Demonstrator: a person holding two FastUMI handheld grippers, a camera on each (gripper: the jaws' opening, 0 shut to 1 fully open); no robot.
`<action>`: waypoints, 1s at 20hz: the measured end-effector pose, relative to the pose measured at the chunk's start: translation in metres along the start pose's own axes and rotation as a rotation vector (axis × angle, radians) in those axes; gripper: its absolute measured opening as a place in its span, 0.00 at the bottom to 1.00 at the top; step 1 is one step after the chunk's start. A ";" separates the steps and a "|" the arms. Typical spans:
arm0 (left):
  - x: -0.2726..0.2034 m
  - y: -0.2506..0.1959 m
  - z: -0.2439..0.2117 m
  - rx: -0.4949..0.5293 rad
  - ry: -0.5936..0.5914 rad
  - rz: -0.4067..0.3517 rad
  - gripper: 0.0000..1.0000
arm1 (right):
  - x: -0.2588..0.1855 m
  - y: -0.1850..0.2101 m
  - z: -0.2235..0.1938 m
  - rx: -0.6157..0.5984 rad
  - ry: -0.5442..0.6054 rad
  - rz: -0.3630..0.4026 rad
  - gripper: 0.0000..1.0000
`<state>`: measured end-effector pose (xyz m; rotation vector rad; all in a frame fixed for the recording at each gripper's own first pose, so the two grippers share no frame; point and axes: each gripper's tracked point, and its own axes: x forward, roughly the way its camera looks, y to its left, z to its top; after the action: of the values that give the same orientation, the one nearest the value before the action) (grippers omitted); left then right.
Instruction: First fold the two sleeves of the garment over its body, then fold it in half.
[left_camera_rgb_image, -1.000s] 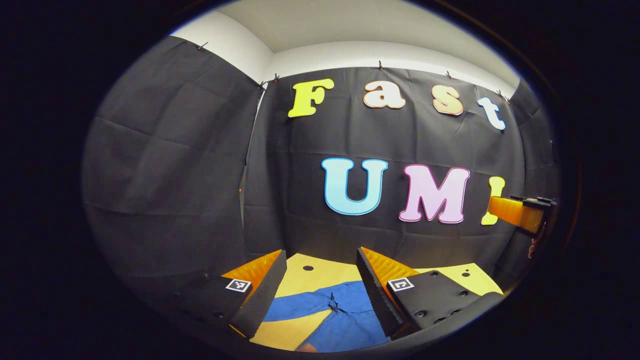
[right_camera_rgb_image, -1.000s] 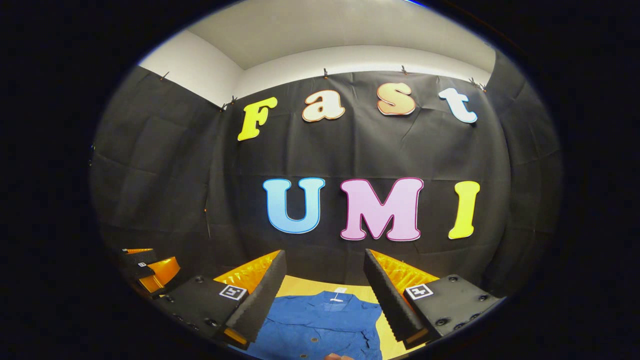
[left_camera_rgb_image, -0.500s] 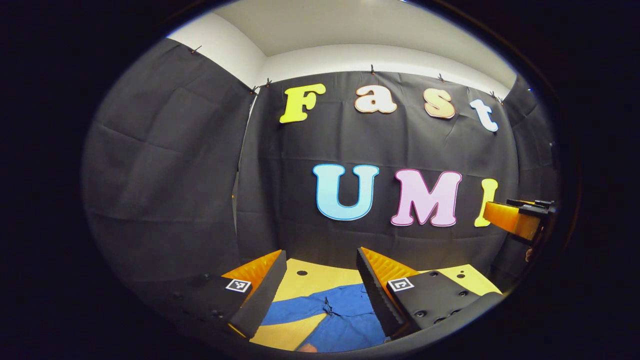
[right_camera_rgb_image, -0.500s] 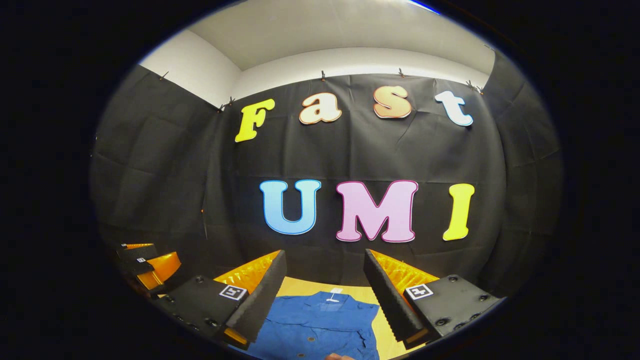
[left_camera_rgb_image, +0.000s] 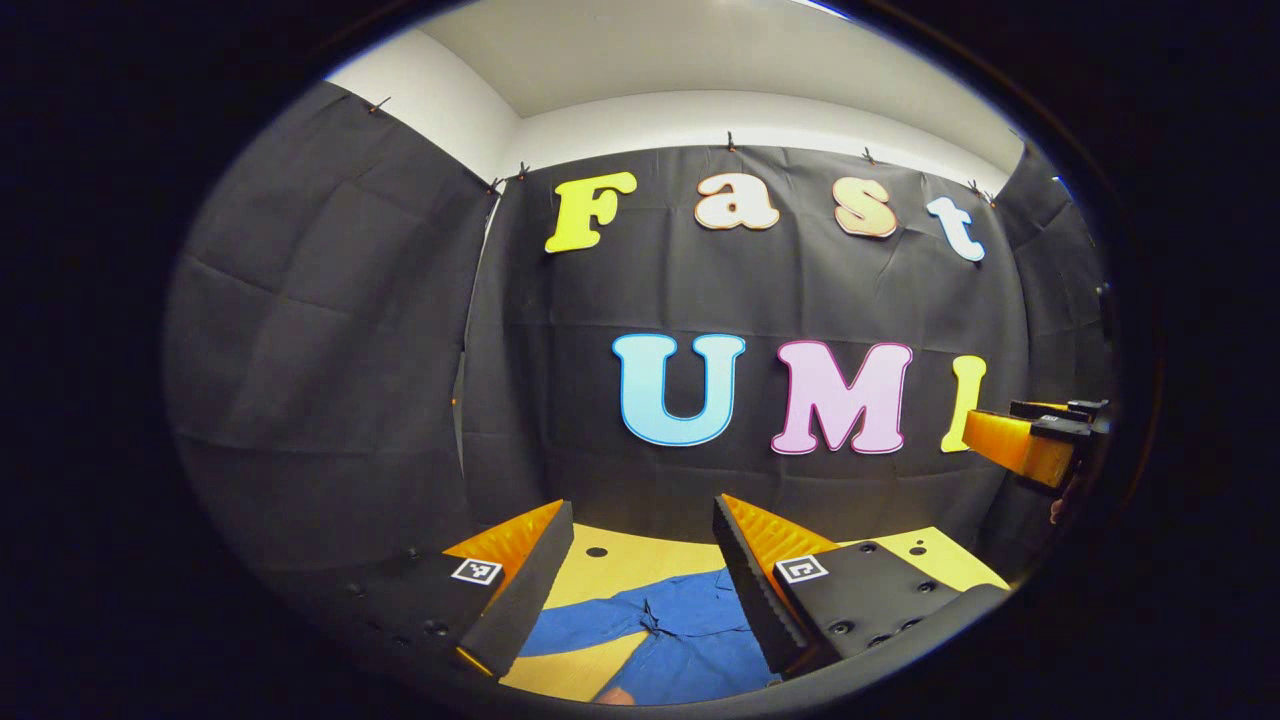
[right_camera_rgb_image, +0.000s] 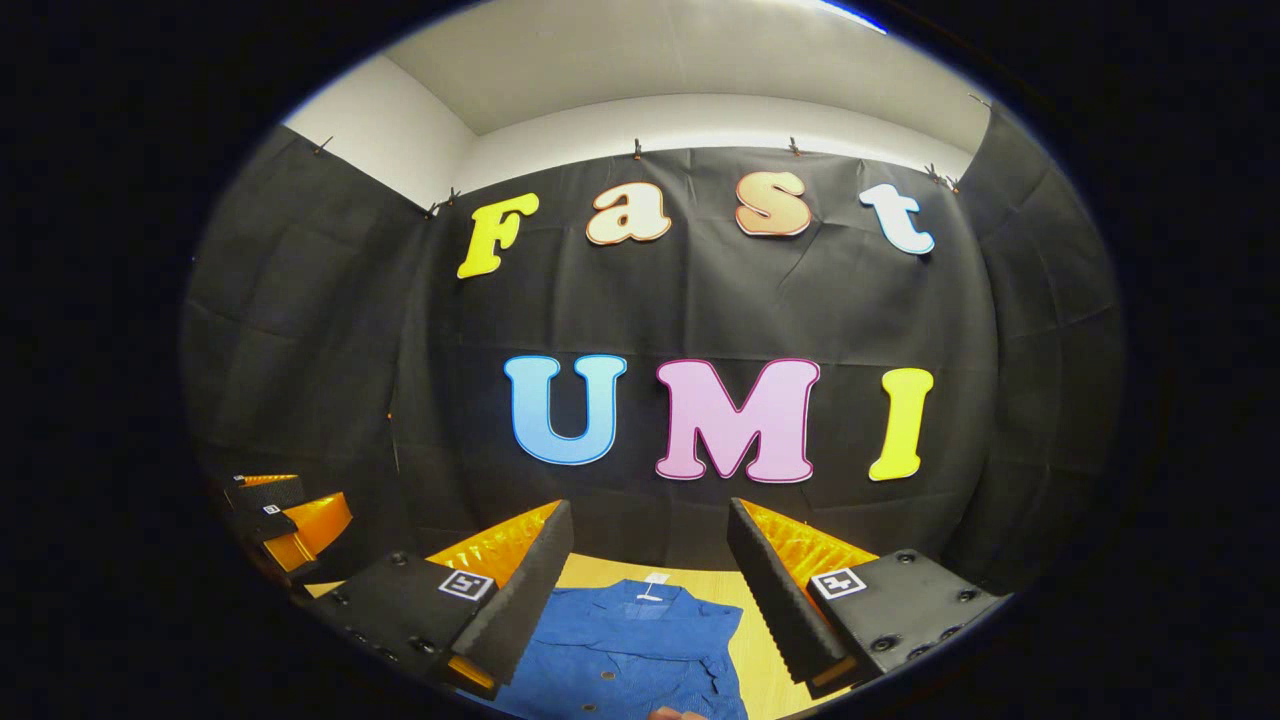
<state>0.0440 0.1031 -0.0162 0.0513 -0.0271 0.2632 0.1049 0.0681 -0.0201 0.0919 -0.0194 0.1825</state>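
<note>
A blue buttoned garment (right_camera_rgb_image: 630, 645) lies flat on a yellow wooden table (right_camera_rgb_image: 755, 640), collar toward the wall. In the left gripper view one blue sleeve (left_camera_rgb_image: 660, 620) stretches across the table (left_camera_rgb_image: 625, 560) between my fingers. My left gripper (left_camera_rgb_image: 640, 560) is open and held above the cloth, with nothing between its fingers. My right gripper (right_camera_rgb_image: 650, 560) is open too, above the garment's collar end. The right gripper (left_camera_rgb_image: 1030, 440) shows at the right edge of the left gripper view, and the left gripper (right_camera_rgb_image: 290, 515) at the lower left of the right gripper view.
Black cloth walls close the booth behind and on both sides of the table. The tabletop has small round holes (left_camera_rgb_image: 597, 551) near its far edge.
Both views have drifted slightly to the right, so the wall slides left in them. The grippers stay open above the garment, which has not moved.
</note>
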 end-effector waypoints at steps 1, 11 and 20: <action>0.003 0.004 -0.010 -0.019 0.013 -0.002 0.81 | 0.000 0.000 -0.002 -0.002 0.006 0.000 0.91; 0.096 0.180 -0.221 0.031 0.335 0.258 0.82 | -0.011 -0.050 -0.013 -0.074 0.051 -0.137 0.99; 0.125 0.242 -0.315 -0.066 0.656 0.438 0.84 | -0.017 -0.069 -0.026 -0.138 0.127 -0.244 0.91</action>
<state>0.1079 0.3860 -0.3155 -0.1104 0.6109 0.7063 0.1007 -0.0005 -0.0526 -0.0549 0.1058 -0.0568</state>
